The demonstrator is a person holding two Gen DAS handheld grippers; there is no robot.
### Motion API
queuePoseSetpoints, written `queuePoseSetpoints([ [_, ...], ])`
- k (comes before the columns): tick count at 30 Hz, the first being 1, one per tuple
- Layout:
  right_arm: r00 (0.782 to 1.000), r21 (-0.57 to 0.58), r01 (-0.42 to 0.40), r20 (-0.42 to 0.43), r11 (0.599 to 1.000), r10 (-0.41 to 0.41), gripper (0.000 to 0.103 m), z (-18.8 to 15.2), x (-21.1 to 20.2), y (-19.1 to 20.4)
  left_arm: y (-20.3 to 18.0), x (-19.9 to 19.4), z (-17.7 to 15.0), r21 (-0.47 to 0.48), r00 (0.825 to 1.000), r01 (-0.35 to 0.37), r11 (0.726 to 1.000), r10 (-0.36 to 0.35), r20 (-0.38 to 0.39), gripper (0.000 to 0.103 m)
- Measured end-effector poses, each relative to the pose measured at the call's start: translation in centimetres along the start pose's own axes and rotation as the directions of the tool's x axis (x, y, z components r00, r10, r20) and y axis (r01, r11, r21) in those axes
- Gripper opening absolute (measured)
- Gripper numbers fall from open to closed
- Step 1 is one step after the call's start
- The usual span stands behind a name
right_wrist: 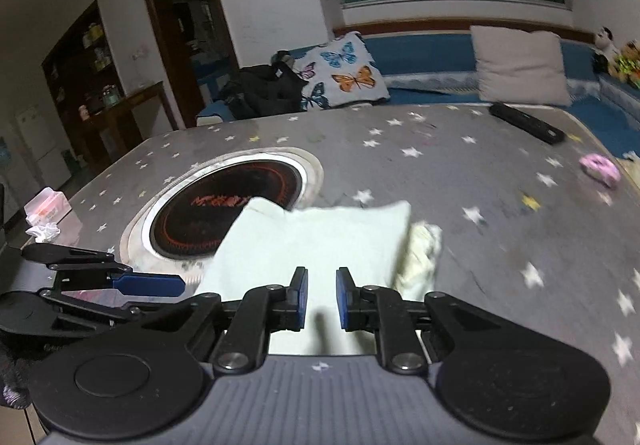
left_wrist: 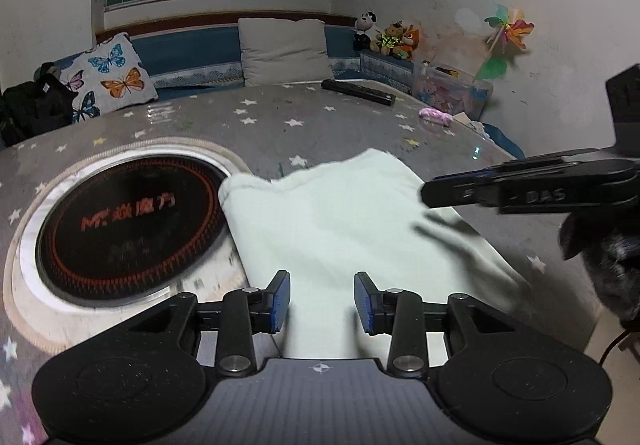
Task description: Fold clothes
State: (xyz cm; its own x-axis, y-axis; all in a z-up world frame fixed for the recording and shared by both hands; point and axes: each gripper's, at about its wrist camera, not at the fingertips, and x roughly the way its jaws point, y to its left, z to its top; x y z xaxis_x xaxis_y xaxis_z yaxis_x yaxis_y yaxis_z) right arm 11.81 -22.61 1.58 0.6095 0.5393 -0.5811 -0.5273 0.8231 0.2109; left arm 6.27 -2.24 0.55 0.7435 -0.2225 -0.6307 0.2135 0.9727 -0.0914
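1. The pale green garment (left_wrist: 320,221) lies folded on the counter (left_wrist: 360,125), just ahead of both my tongs.
2. My left tongs (left_wrist: 322,301) hover over its near edge, fingers apart, gripping nothing.
3. My right tongs (right_wrist: 322,299) likewise stand apart above it.
4. A round cooktop (left_wrist: 128,221) sits left of the garment, its corner overlapping the rim.
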Motion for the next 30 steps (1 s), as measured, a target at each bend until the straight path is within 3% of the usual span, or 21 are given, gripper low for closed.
queuePoseSetpoints([
  [12,0.999,0.010,0.033,-0.032,0.999,-0.033,0.017,1.2,5.5,-1.9,2.3,5.0,2.8,-0.031,0.998,-0.029,0.999,0.028,-0.048,0.039],
  [30,0.999,0.068,0.038,-0.031,0.997,-0.036,0.017,2.1,7.3,-4.2,3.9,8.3,4.9,-0.051,0.997,-0.039,0.998,0.036,-0.064,0.038],
])
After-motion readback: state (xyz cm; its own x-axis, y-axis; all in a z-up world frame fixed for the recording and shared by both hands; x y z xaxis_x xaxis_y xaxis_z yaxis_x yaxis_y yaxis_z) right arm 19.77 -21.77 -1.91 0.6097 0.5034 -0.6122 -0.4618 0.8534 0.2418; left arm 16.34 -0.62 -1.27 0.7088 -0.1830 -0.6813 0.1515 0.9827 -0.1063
